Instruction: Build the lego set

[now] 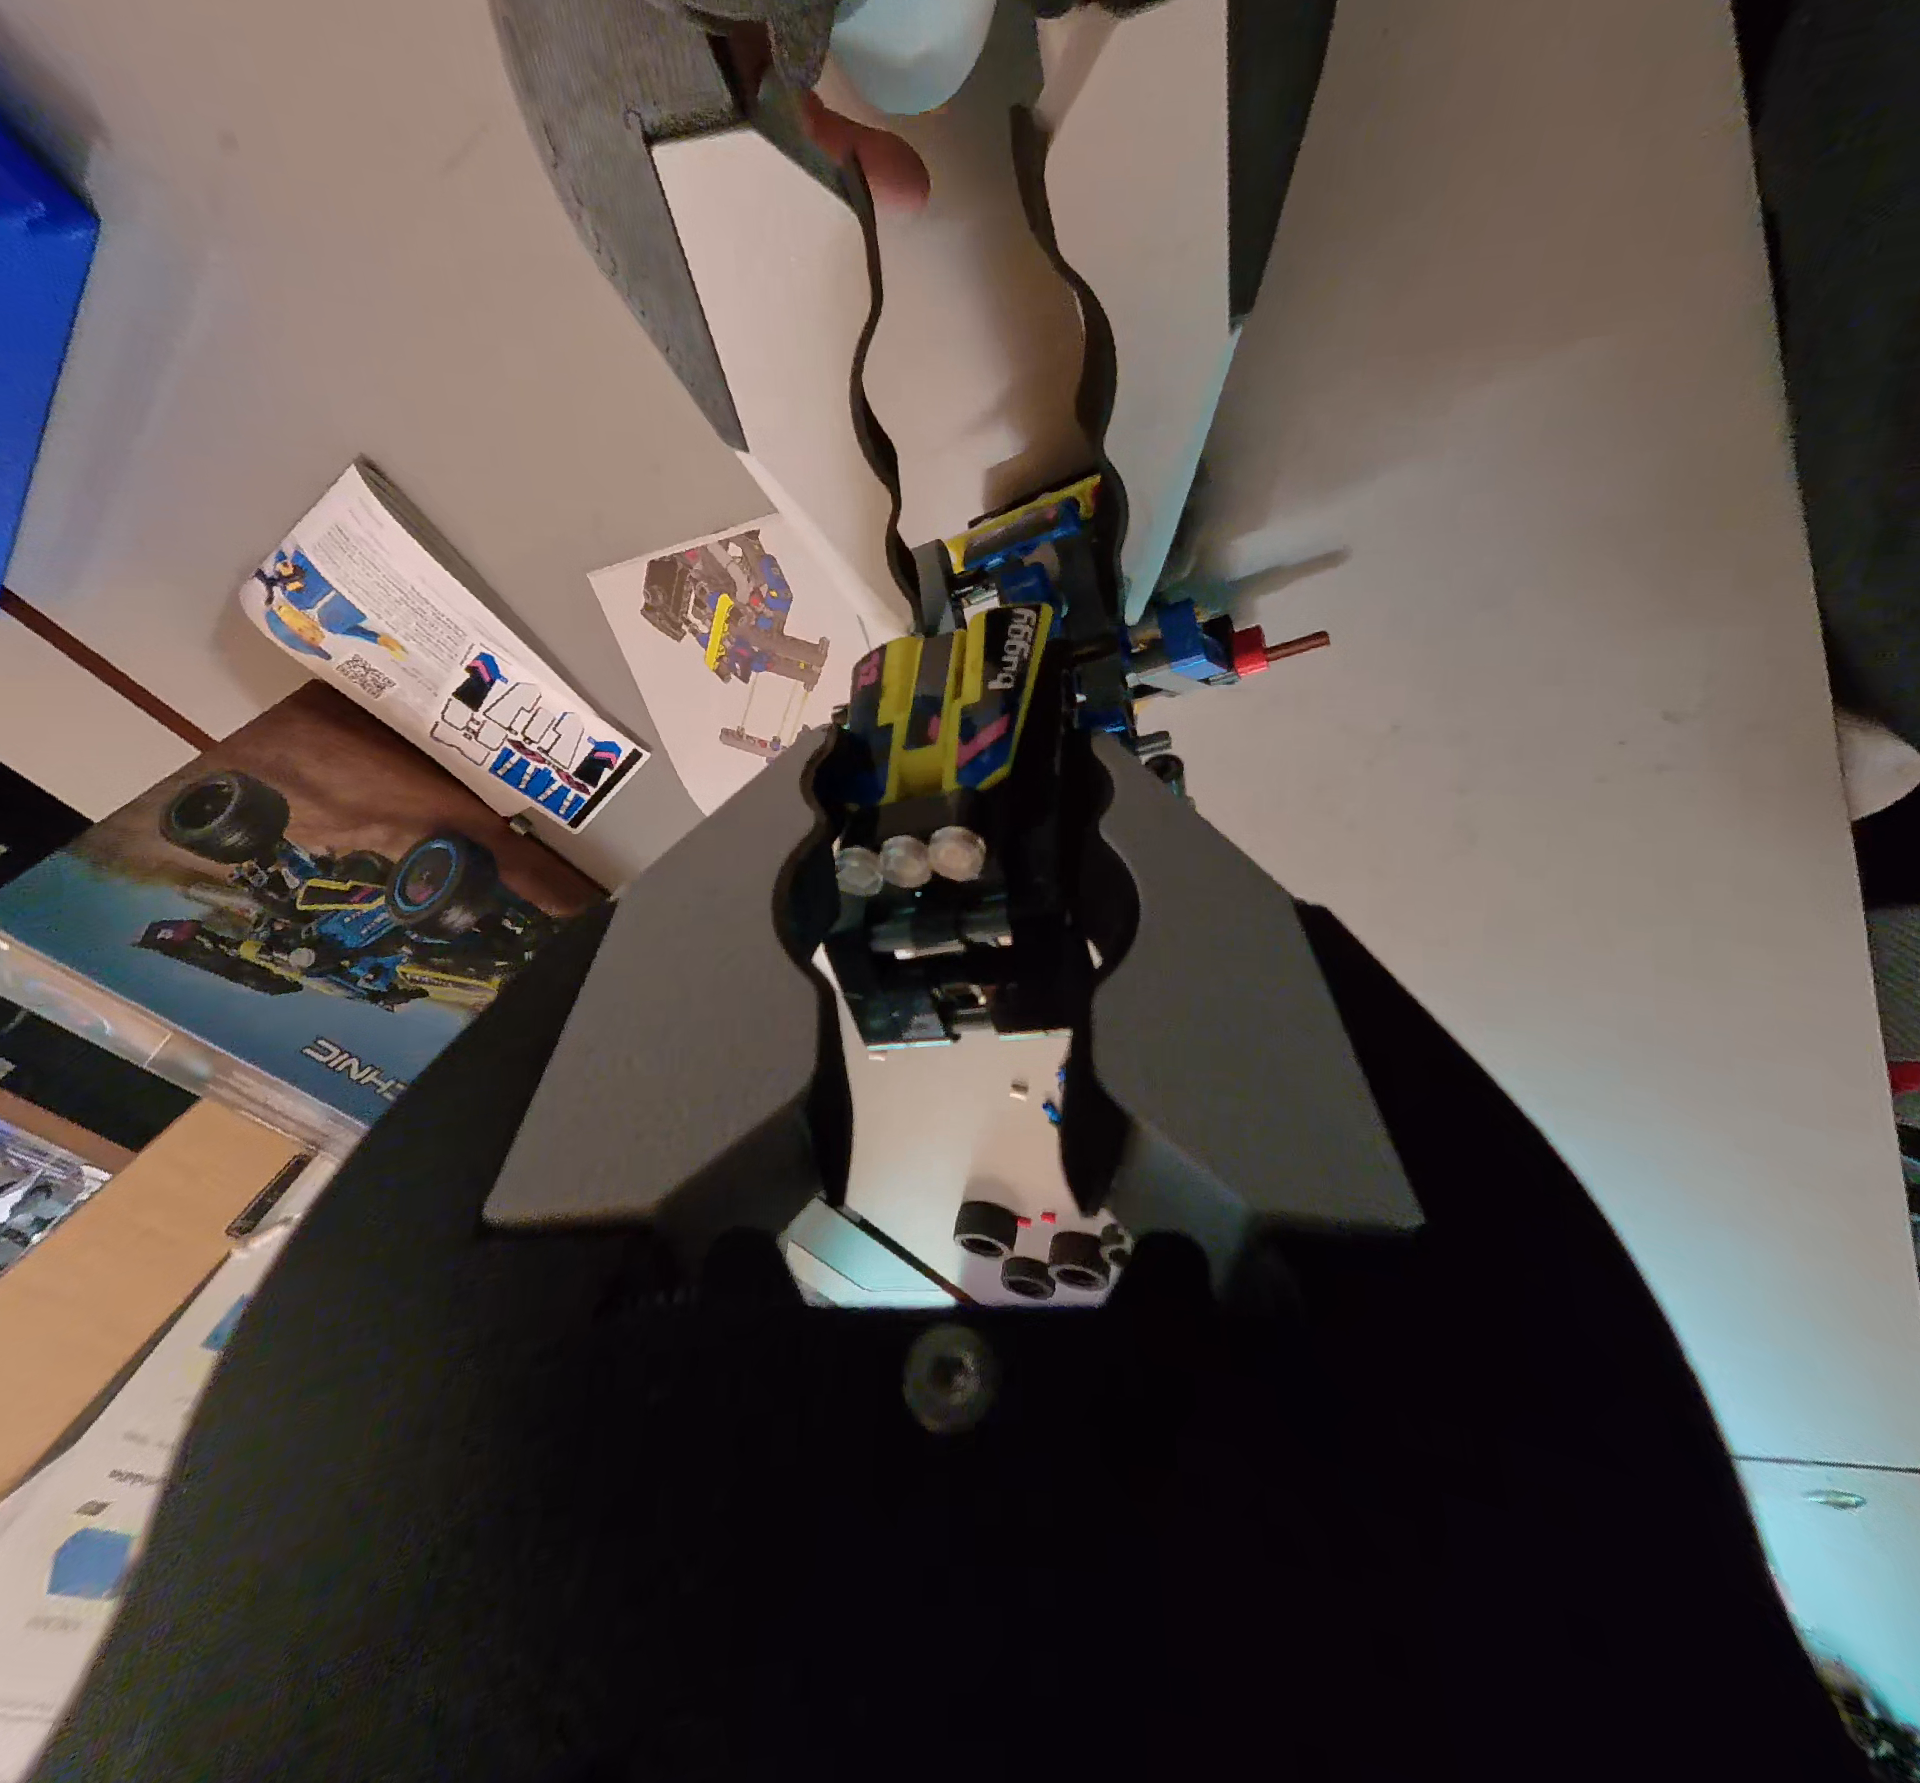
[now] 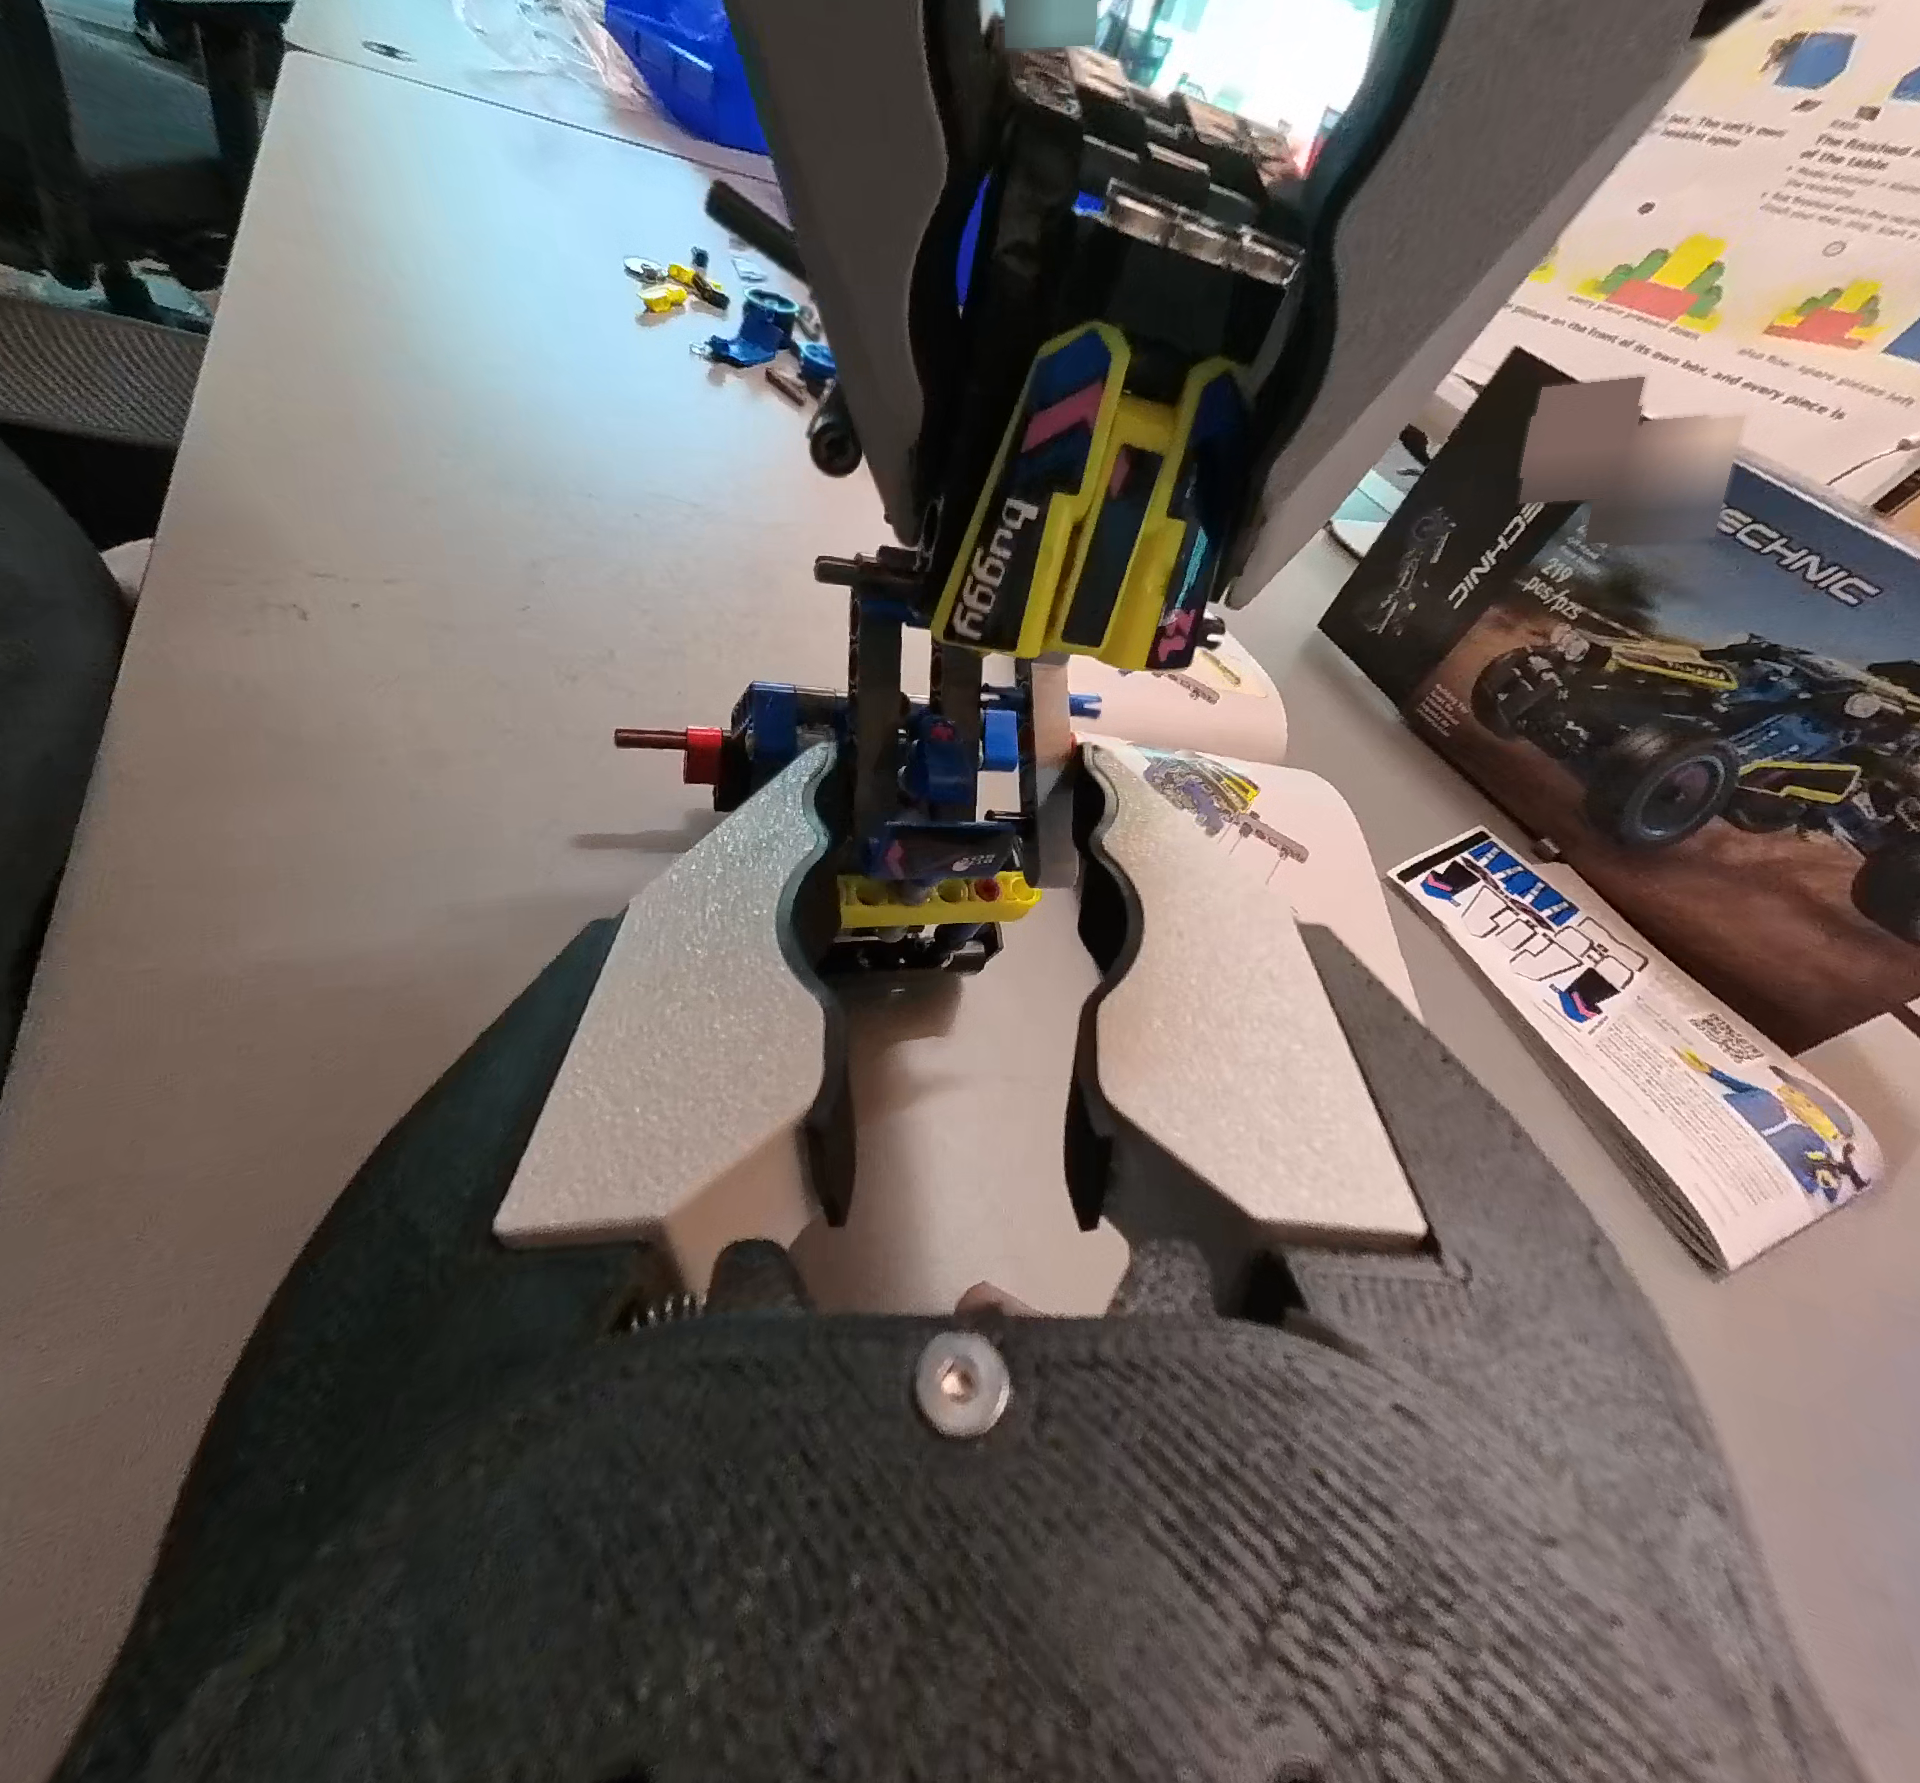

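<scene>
A partly built toy-brick buggy (image 1: pixel 956 694) hangs just above the white table (image 2: pixel 416 590), held between both grippers. My left gripper (image 1: pixel 961 767) is shut on its black-and-yellow body end with three clear studs (image 1: pixel 904 858). It comes in from the top of the right wrist view (image 2: pixel 1081 559). My right gripper (image 2: pixel 956 757) is shut on the blue-and-yellow chassis end (image 2: pixel 935 892), pads pressing the grey beams. It comes in from the top of the left wrist view (image 1: pixel 1013 559). A brown axle with a red bush (image 2: pixel 675 739) sticks out sideways.
An instruction booklet (image 2: pixel 1662 1058) and the set's box (image 2: pixel 1662 694) lie to the right of the right gripper. An open page (image 1: pixel 717 632) lies under the model. Loose small parts (image 2: pixel 748 320) and a blue bin (image 2: pixel 675 40) sit farther off. Small black wheels (image 1: pixel 1029 1255) lie below the left gripper. There is about 4 cm between the tips of the two grippers.
</scene>
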Tool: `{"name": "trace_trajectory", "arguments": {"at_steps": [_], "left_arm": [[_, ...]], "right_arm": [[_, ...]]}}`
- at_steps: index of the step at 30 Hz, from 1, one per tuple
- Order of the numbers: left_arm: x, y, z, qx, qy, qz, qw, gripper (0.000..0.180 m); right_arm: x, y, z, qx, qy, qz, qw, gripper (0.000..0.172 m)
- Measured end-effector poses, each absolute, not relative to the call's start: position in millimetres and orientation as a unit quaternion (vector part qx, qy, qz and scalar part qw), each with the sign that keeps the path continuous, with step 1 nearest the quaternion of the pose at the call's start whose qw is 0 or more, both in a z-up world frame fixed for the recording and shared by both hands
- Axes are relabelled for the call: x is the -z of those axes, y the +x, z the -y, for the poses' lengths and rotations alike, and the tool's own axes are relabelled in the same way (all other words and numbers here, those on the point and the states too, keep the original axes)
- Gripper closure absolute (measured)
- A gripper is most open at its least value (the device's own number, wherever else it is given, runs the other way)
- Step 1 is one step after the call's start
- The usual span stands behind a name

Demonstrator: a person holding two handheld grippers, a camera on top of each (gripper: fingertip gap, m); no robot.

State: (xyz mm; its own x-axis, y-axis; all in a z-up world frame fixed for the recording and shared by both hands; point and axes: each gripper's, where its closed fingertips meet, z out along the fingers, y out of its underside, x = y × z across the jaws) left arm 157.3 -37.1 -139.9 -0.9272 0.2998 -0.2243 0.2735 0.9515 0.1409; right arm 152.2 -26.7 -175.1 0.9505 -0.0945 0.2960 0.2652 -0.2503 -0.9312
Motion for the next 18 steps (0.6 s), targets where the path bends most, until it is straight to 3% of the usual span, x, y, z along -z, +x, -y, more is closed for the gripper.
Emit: {"name": "trace_trajectory", "arguments": {"at_steps": [1, 8, 15, 18], "left_arm": [[140, 157, 37, -0.048, 0.140, -0.981, 0.125, 0.141], [139, 163, 40, 0.048, 0.101, -0.979, 0.168, 0.140], [141, 162, 35, 0.147, 0.022, -0.976, 0.161, 0.141], [138, 162, 29, 0.138, 0.056, -0.972, 0.183, 0.141]], "right_arm": [[175, 152, 26, 0.146, -0.778, 0.055, 0.609, 0.130], [177, 155, 26, 0.134, -0.782, 0.049, 0.607, 0.129], [177, 152, 27, 0.118, -0.783, 0.063, 0.608, 0.128], [160, 156, 40, 0.089, -0.770, 0.073, 0.627, 0.119]]}}
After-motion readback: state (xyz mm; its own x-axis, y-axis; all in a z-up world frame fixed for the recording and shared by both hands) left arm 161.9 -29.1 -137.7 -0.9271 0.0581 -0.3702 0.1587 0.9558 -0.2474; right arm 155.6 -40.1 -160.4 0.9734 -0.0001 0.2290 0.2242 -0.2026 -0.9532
